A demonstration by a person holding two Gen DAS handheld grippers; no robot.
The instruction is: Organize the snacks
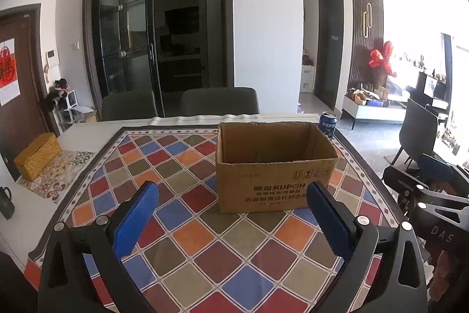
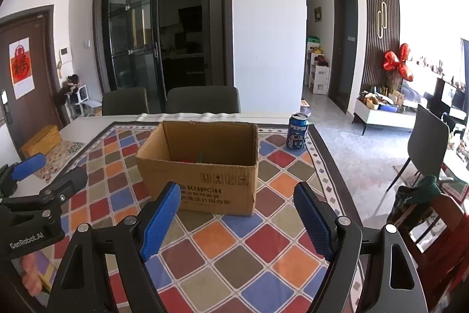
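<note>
An open brown cardboard box [image 1: 272,184] [image 2: 205,181] stands on the checked tablecloth [image 1: 187,236] [image 2: 263,239], just beyond both grippers. A blue Pepsi can [image 1: 327,125] [image 2: 297,134] is upright behind the box's far right corner. My left gripper [image 1: 233,189] hovers open over the cloth in front of the box, with nothing between its blue pads [image 1: 137,222]. My right gripper [image 2: 238,188] is open too, nothing between its fingers, and faces the box's front wall. Each gripper shows at the other view's edge. The box's contents are mostly hidden; a thin green item pokes up inside.
A woven yellow box [image 1: 38,156] lies on a patterned mat at the table's left, with a dark mug [image 1: 6,203] nearer. Two grey chairs [image 1: 219,100] stand behind the far edge. A wooden chair [image 2: 439,225] with a green cloth is close on the right.
</note>
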